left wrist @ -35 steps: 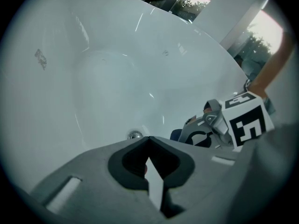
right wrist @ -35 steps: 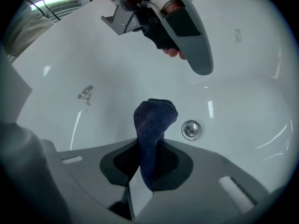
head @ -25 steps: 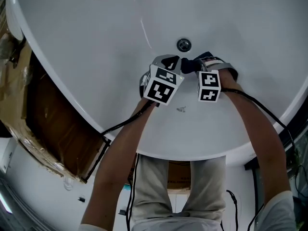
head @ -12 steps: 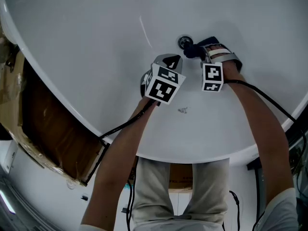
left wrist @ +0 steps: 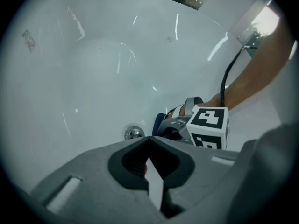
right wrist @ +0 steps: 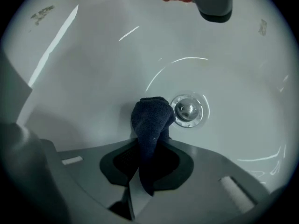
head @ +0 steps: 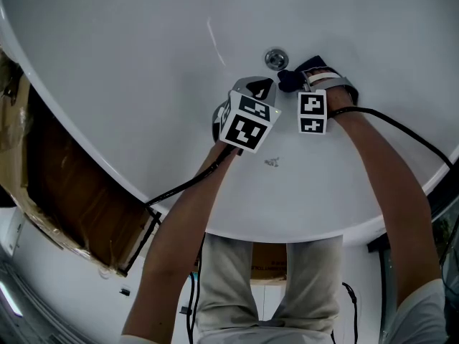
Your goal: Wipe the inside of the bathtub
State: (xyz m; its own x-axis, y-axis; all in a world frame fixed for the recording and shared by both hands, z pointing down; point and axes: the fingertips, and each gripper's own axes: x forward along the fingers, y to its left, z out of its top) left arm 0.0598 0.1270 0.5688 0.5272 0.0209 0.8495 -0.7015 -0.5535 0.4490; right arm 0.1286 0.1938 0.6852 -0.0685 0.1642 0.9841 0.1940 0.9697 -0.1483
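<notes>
- My right gripper (right wrist: 148, 148) is clenched on a dark blue cloth (right wrist: 152, 120), the jaws pinching its lower end.
- The cloth's long axis runs straight out from those jaws along the gripper's own line. Its free end points away from me and is bunched into a rounded wad.
- That wad sits down on the tub floor just beside the drain (right wrist: 189, 110), on the drain's left in the right gripper view. I cannot tell whether the two touch.
- My left gripper (left wrist: 150, 137) is squeezed closed with nothing between its jaws. It hangs just beside the right one, on its left in the head view, above the tub floor.
- The drain is a round, shiny metal fitting set in the bottom of the tub.
- The bathtub (head: 143, 63) holds both grippers and the cloth. Its inside is white, smooth and glossy, with thin streaks of reflected light on the curved wall.
- A small dark smudge (head: 271, 163) marks the tub surface between my forearms.
- A black cable (head: 183, 186) trails from the left gripper back over the rim towards me.
- Outside the rim, on my left, lies a brown cardboard sheet (head: 72, 192) with torn edges on a pale floor.
</notes>
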